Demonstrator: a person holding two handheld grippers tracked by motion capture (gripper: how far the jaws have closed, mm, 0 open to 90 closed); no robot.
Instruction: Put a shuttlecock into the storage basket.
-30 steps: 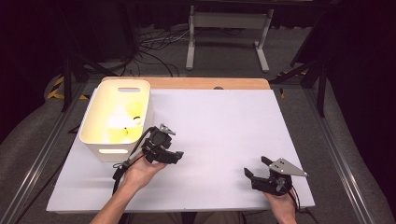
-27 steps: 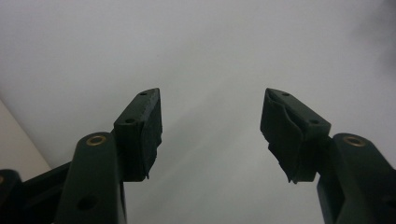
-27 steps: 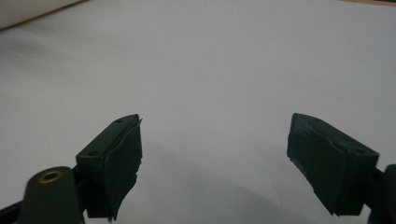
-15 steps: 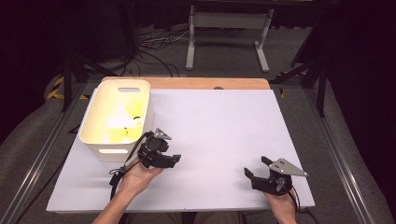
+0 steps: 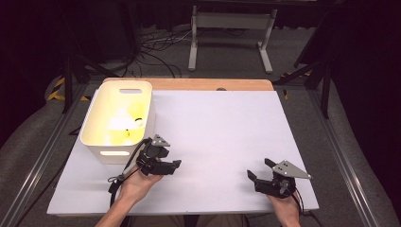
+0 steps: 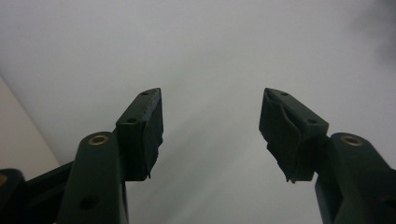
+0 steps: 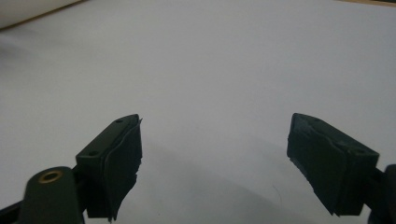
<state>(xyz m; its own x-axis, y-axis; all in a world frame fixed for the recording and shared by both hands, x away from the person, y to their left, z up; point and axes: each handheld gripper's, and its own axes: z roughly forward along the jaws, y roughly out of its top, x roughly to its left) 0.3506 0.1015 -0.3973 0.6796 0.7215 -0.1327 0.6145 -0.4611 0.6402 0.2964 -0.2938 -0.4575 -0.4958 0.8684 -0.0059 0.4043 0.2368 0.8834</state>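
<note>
The left tongs (image 5: 166, 165) rest low over the bench (image 5: 227, 132), just beside the near right corner of the one white bin (image 5: 97, 144); their jaws stand wide apart with nothing between them, and in the left gripper view (image 6: 212, 121) only bare white surface lies in the gap. The right tongs (image 5: 257, 174) sit well apart toward the near right of the bench, jaws likewise spread and empty; the right gripper view (image 7: 215, 144) shows plain bench between the pads.

The bin lies up and to the left of the left tongs, its long axis running away from the person; inside it the glare is strong, and one small dark-and-yellow thing (image 5: 137, 121) can be made out near the right wall, though what it is cannot be told. The left hand (image 5: 135, 187) is much the nearer to the bin; the right hand (image 5: 283, 208) would have to cross the whole bench to reach it.

Counted: two tongs, two hands, one bin, one small thing in it that can be seen, one bench. Any reach into the bin would, I judge, fall to the left tongs, lifting over the rim beside them.
</note>
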